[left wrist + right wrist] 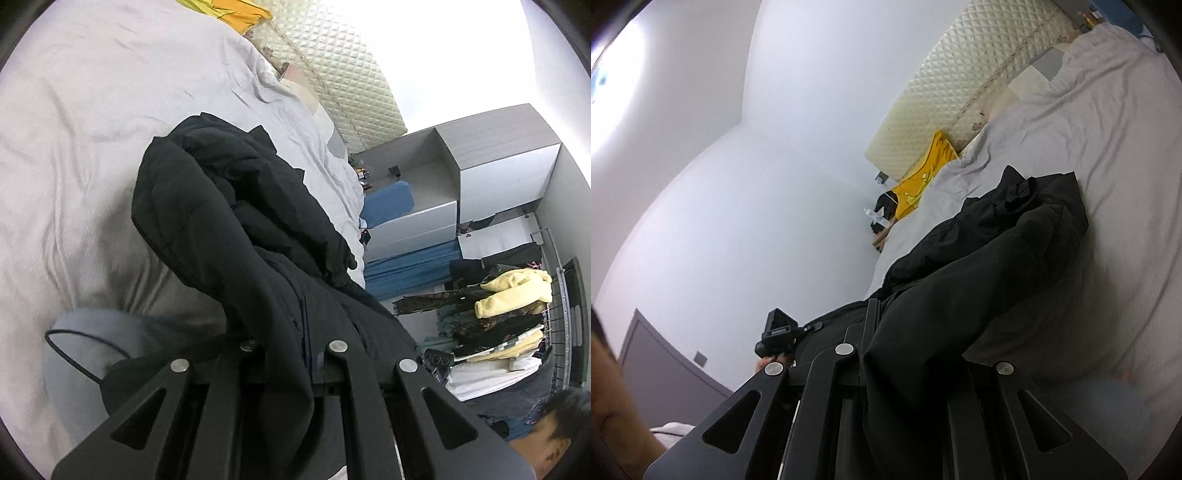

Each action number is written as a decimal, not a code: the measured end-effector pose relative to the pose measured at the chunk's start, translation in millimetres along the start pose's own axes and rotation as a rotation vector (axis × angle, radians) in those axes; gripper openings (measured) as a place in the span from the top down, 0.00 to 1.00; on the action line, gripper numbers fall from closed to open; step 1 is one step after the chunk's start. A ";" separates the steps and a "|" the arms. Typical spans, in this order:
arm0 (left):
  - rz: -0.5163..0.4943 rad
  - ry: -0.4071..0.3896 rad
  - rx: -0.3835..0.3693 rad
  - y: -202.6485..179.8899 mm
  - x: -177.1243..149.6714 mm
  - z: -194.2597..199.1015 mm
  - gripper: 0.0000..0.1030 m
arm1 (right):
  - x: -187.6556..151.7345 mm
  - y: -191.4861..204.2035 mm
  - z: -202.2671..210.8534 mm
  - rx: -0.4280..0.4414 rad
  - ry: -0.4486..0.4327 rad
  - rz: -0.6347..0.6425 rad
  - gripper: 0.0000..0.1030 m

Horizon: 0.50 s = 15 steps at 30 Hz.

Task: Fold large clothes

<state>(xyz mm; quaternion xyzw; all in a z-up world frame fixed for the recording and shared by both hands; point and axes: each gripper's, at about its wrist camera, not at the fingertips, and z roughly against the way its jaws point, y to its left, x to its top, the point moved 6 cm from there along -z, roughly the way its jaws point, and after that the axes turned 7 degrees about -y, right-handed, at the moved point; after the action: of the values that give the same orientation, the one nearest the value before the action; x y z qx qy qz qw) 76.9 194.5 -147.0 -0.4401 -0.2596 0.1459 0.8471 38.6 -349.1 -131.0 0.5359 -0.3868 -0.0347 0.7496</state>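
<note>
A large black padded jacket (236,221) lies bunched on a bed with a pale grey sheet (81,147). My left gripper (295,354) is shut on an edge of the jacket, whose cloth drapes over its fingers and hides the tips. In the right wrist view the same jacket (997,251) stretches from the bed toward me. My right gripper (908,354) is shut on another edge of it, with cloth hanging between the fingers. The other gripper (779,336) shows to the left, next to the jacket.
A quilted cream headboard (332,74) and a yellow garment (923,173) sit at the bed's head. A grey cabinet (480,166), blue cloth (406,269) and a rack of hanging clothes (509,306) stand beside the bed. A person's head (554,435) is at the lower right.
</note>
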 end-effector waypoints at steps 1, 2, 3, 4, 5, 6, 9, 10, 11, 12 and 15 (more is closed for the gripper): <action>-0.003 0.001 0.000 -0.3 0.4 4.1 0.94 | 0.4 0.1 0.8 0.001 -0.006 -0.010 0.93; -0.002 0.001 0.003 -1.0 0.8 4.3 0.93 | 0.0 1.4 4.2 0.002 -0.014 -0.018 0.93; 0.000 0.001 0.004 -2.0 2.1 4.7 0.93 | 1.5 -0.2 7.3 -0.002 -0.023 -0.033 0.93; 0.000 0.007 0.008 -2.7 4.5 2.0 0.93 | 3.6 -2.1 7.7 -0.008 -0.029 -0.045 0.93; -0.003 0.013 0.012 -3.3 7.2 -0.1 0.93 | 6.4 -4.5 7.3 -0.015 -0.033 -0.046 0.93; -0.005 0.016 0.016 -3.2 11.5 -3.9 0.93 | 10.5 -8.7 5.7 -0.017 -0.041 -0.058 0.93; 0.001 0.024 0.022 -1.7 27.6 -14.4 0.92 | 28.0 -27.7 -7.9 -0.018 -0.061 -0.122 0.93; 0.003 0.026 0.027 -1.6 35.0 -19.8 0.92 | 35.4 -35.5 -12.7 -0.020 -0.067 -0.141 0.93; 0.007 0.029 0.031 -0.5 42.8 -24.0 0.91 | 45.1 -44.3 -20.5 -0.017 -0.072 -0.167 0.93; 0.015 0.030 0.035 -0.2 50.2 -27.9 0.91 | 52.3 -50.7 -25.2 -0.017 -0.075 -0.184 0.93; 0.040 0.021 0.053 2.1 71.7 -37.6 0.91 | 78.4 -72.3 -41.4 -0.038 -0.088 -0.233 0.93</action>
<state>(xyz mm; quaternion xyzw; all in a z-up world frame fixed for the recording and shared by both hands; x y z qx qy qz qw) 157.3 204.6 -144.4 -0.4243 -0.2379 0.1652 0.8580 145.1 -384.1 -153.7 0.5609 -0.3539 -0.1524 0.7327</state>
